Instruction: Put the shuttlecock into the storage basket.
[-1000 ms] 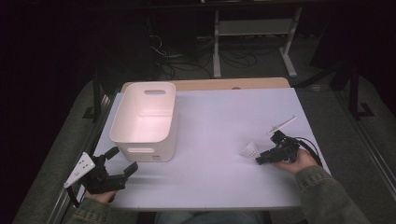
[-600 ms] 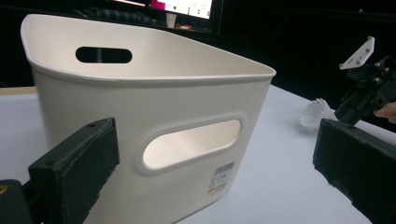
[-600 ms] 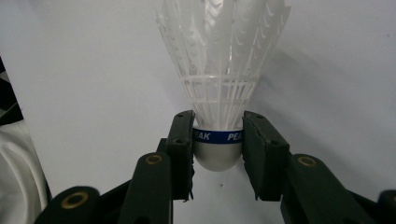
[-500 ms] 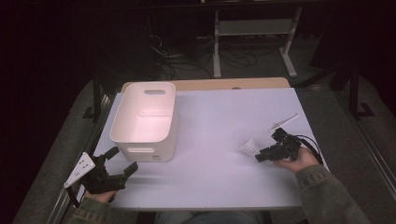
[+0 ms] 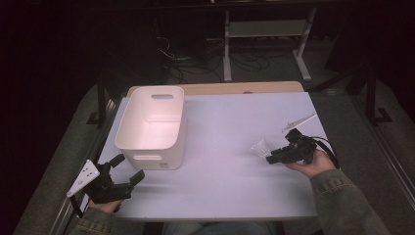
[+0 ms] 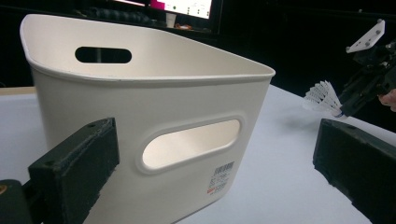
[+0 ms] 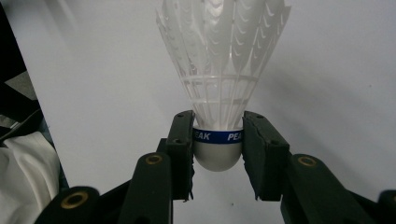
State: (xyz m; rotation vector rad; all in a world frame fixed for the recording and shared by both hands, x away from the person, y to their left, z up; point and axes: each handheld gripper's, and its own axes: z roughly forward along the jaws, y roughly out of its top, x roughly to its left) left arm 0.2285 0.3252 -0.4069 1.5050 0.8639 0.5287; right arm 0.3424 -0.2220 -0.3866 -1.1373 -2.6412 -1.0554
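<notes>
Shuttlecock [image 7: 219, 70] pinched at cork base by right tongs [image 7: 218, 144], held just above tabletop [image 5: 220, 142], right of white bin [image 5: 151, 125]. Probably very light; plastic skirt flimsy, crushable. Rounded cork is the firm hold, could slip. Left tongs [image 5: 125, 171] spread wide, empty, near bin.

A white table [image 5: 220, 186] is seen under low light, with a strip of bare wood [image 5: 235, 88] showing along its far edge. Beyond it, tangled cables [image 5: 186, 63] are spread over the dark floor beside a pale metal frame [image 5: 266, 29]. A lit monitor [image 6: 187, 7] is glimpsed in the left gripper view, and white cloth [image 7: 23, 182] is caught in the right gripper view
</notes>
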